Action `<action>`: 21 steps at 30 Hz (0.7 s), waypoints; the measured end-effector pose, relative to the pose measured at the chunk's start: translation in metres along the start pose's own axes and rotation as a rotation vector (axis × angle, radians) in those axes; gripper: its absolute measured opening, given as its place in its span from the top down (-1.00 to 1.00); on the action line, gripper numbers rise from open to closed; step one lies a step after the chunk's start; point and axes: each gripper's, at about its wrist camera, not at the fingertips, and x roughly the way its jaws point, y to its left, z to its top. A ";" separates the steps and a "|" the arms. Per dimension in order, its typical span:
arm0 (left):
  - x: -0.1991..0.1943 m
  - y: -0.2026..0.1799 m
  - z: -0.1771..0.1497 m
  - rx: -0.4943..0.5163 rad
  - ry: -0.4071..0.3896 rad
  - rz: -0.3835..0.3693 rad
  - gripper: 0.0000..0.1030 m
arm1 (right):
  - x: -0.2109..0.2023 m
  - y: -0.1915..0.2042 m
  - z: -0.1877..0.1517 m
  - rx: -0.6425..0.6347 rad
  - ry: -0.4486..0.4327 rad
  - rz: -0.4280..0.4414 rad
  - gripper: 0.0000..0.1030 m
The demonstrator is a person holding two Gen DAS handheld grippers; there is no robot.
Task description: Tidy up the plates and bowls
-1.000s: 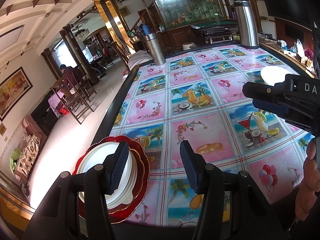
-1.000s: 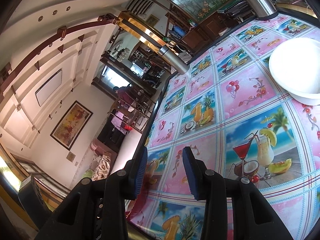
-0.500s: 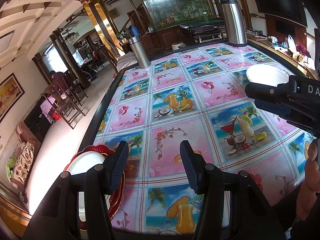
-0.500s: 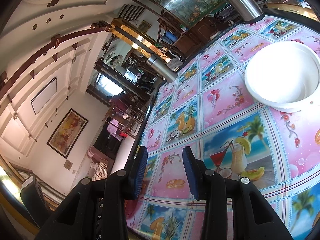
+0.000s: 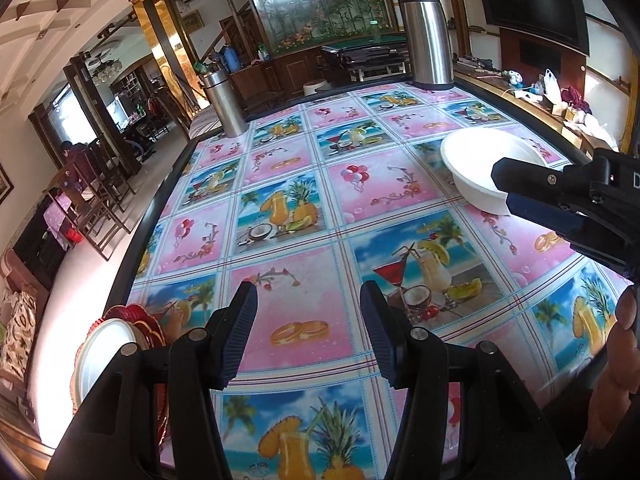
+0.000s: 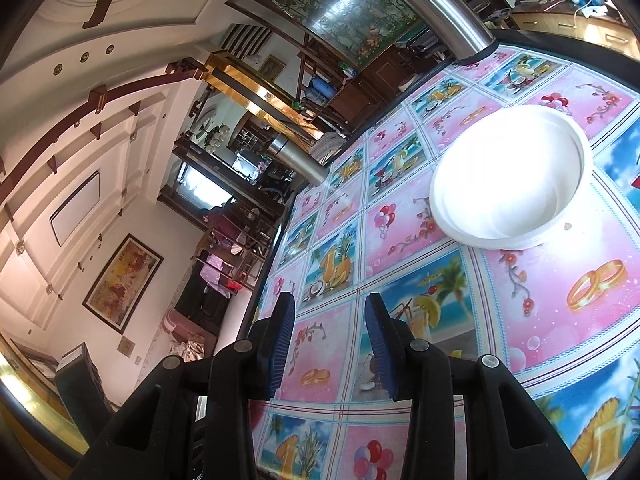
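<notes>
One white bowl (image 6: 508, 184) sits mid-counter; one plate stack (image 5: 108, 356) hugs the counter's (image 5: 304, 216) left edge. Left claw (image 5: 308, 332) and right claw (image 6: 330, 348) gape, empty, bare cloth beneath them.

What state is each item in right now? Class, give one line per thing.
Bowl: upright, empty, alone on the table.
Plates: stacked at the table's edge, white on red.
Tall flask: upright, lid on.
Short flask: upright, lid on.
Left tongs: open, empty.
Right tongs: open, empty.
</notes>
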 end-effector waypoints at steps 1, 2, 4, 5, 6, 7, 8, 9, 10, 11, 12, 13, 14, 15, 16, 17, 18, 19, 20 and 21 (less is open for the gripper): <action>0.001 -0.004 0.001 0.006 0.000 -0.006 -0.02 | -0.003 -0.003 0.001 0.005 -0.005 -0.004 0.23; 0.001 -0.008 0.003 0.013 -0.001 -0.012 -0.02 | -0.005 -0.005 0.002 0.010 -0.009 -0.008 0.23; 0.003 -0.016 0.006 0.027 0.001 -0.022 -0.02 | -0.011 -0.010 0.004 0.018 -0.019 -0.016 0.23; 0.003 -0.020 0.007 0.033 0.002 -0.028 -0.02 | -0.014 -0.014 0.005 0.022 -0.024 -0.021 0.23; 0.003 -0.024 0.008 0.039 0.001 -0.033 -0.02 | -0.017 -0.017 0.006 0.027 -0.028 -0.025 0.23; 0.004 -0.028 0.010 0.045 0.001 -0.038 -0.02 | -0.019 -0.020 0.008 0.033 -0.032 -0.028 0.23; 0.004 -0.031 0.011 0.051 0.002 -0.043 -0.02 | -0.022 -0.023 0.009 0.037 -0.036 -0.032 0.23; 0.004 -0.035 0.013 0.057 0.002 -0.048 -0.02 | -0.024 -0.026 0.010 0.040 -0.042 -0.037 0.23; 0.005 -0.038 0.015 0.063 0.001 -0.051 -0.02 | -0.027 -0.029 0.011 0.045 -0.046 -0.041 0.23; 0.005 -0.041 0.017 0.070 0.001 -0.055 -0.02 | -0.030 -0.032 0.012 0.052 -0.050 -0.045 0.23; 0.005 -0.045 0.019 0.075 0.001 -0.059 -0.02 | -0.032 -0.035 0.013 0.058 -0.053 -0.049 0.23; 0.006 -0.049 0.021 0.078 0.000 -0.064 -0.02 | -0.033 -0.037 0.015 0.063 -0.057 -0.053 0.23; 0.006 -0.052 0.023 0.083 -0.001 -0.071 -0.02 | -0.036 -0.040 0.016 0.068 -0.062 -0.058 0.23; 0.006 -0.056 0.026 0.089 -0.004 -0.076 -0.02 | -0.039 -0.044 0.018 0.074 -0.068 -0.063 0.23; 0.006 -0.060 0.027 0.096 -0.006 -0.080 -0.02 | -0.044 -0.045 0.018 0.081 -0.074 -0.068 0.23; 0.006 -0.064 0.029 0.103 -0.006 -0.086 -0.02 | -0.048 -0.048 0.019 0.087 -0.081 -0.072 0.23; 0.007 -0.068 0.031 0.110 -0.007 -0.092 -0.02 | -0.051 -0.051 0.020 0.090 -0.087 -0.079 0.23; 0.007 -0.072 0.032 0.117 -0.008 -0.098 -0.01 | -0.055 -0.054 0.021 0.094 -0.094 -0.086 0.23; 0.008 -0.076 0.034 0.126 -0.007 -0.102 -0.01 | -0.059 -0.057 0.023 0.098 -0.102 -0.092 0.23; 0.010 -0.080 0.036 0.136 -0.004 -0.107 -0.01 | -0.063 -0.060 0.024 0.104 -0.109 -0.097 0.23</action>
